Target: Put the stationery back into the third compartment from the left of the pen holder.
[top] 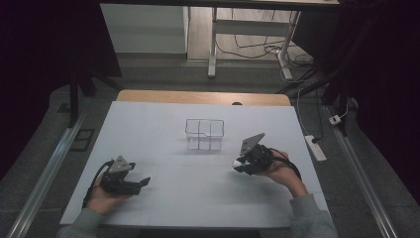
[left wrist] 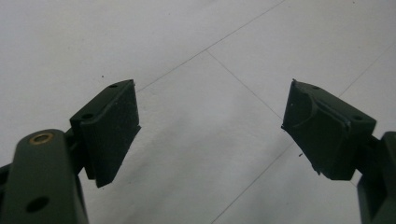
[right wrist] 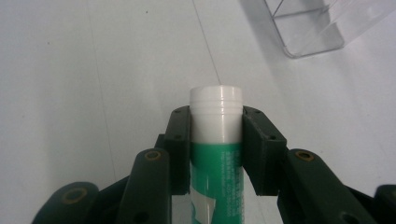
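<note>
Item: glue stick, green-labelled tube with a white cap. Location: held off the white table in the right gripper, cap pointing out past the jaw tips, to the near right of the clear organiser.

Handling (judged): light, rigid plastic, round and smooth, so it may roll or swivel between flat pads. The present hold, just below the cap where white meets green, looks sound; a hold on the cap alone could pull it off.

Right gripper: jaws clamped on the glue stick, one pad on each side of the tube.

Left gripper: jaws apart with nothing between them, bare table beneath, low over the near left of the table and well apart from the work.

Surroundings: clear organiser, a small box with dividers standing mid-table, apparently empty (its thin transparent walls are hard to read, and a tube lowered carelessly could clip a rim or divider). Its corner lies ahead and to the right in the right gripper view. Nothing stands between stick and organiser.
</note>
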